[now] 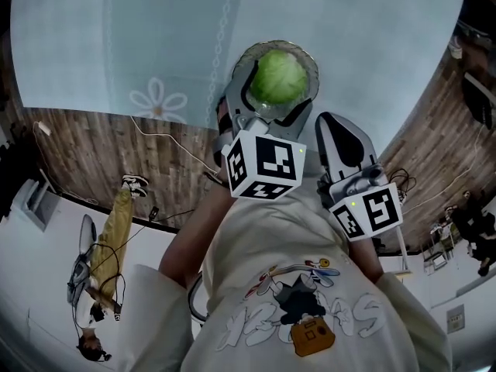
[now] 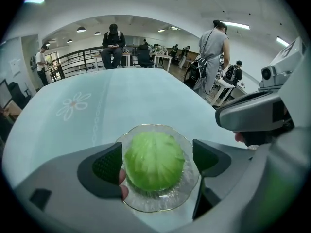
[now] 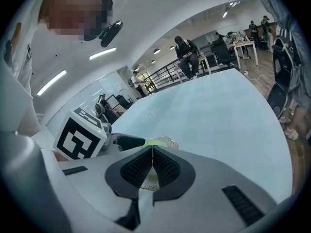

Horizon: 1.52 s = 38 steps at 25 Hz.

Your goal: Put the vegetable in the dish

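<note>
A round green cabbage (image 1: 279, 77) sits in a clear glass dish (image 1: 311, 59) near the front edge of the pale blue table (image 1: 116, 37). My left gripper (image 1: 271, 105) reaches over the dish with its jaws spread on both sides of the cabbage (image 2: 154, 161). In the left gripper view the left gripper (image 2: 158, 163) is open: the right pad stands clear of the cabbage and the left pad is very close to it. The dish (image 2: 146, 205) rests flat on the cloth. My right gripper (image 1: 333, 124) hovers just right of the dish, and the right gripper view shows the right gripper (image 3: 152, 166) shut and empty.
A white flower pattern (image 1: 157, 103) marks the tablecloth left of the dish. Wooden floor (image 1: 93, 149) with cables lies below the table's front edge. People (image 2: 214, 57) stand and sit beyond the far end of the table.
</note>
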Tool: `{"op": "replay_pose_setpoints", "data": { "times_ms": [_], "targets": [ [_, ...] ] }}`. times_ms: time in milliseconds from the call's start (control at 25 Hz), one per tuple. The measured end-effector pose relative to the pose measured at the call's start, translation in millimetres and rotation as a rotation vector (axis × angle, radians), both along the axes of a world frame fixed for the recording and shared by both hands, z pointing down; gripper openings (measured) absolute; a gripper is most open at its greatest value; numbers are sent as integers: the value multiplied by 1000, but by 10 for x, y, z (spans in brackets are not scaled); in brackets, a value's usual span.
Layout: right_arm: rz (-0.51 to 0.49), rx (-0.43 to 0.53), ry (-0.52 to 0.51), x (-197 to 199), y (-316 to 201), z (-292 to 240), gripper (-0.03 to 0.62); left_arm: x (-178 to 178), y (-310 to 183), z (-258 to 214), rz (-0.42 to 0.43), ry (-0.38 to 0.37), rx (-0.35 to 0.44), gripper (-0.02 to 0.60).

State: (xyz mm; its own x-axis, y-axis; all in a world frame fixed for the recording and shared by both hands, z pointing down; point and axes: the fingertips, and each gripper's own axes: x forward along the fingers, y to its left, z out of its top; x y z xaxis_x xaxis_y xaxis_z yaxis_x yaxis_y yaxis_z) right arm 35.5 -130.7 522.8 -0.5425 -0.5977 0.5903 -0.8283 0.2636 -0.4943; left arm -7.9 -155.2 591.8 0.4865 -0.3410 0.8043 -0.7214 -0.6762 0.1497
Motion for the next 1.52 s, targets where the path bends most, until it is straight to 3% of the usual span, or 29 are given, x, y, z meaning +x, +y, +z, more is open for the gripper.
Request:
{"op": "replay_pose_setpoints", "data": {
  "times_ms": [80, 160, 240, 440, 560, 720, 1000, 1280, 1520],
  "targets": [
    [3, 9, 12, 10, 23, -41, 23, -25, 48, -90, 4, 16, 9, 430],
    [7, 23, 29, 23, 55, -87, 23, -62, 111, -176, 8, 28, 25, 343],
    [17, 43, 37, 32, 104, -167, 23, -127, 197, -276, 8, 25, 48, 315],
    [89, 72, 9, 120, 215, -410, 23, -282, 432, -562, -22, 9, 89, 93],
    [106, 111, 35, 128, 200, -585, 23, -361, 538, -713, -53, 47, 63, 8],
    [126, 174, 67, 124, 278, -860, 23, -433, 777, -957, -98, 148, 5, 8],
    [128, 293, 97, -26, 388, -1405, 23, -667, 1026, -1540, -140, 243, 68, 8],
    [64, 384, 89, -390, 473, -1685, 23, -1033, 952, -2097, -200, 290, 275, 8],
    [7, 447, 74, -642, 615, -1929, 22, -1087, 1091, -2299, -192, 336, 335, 8]
  ]
}}
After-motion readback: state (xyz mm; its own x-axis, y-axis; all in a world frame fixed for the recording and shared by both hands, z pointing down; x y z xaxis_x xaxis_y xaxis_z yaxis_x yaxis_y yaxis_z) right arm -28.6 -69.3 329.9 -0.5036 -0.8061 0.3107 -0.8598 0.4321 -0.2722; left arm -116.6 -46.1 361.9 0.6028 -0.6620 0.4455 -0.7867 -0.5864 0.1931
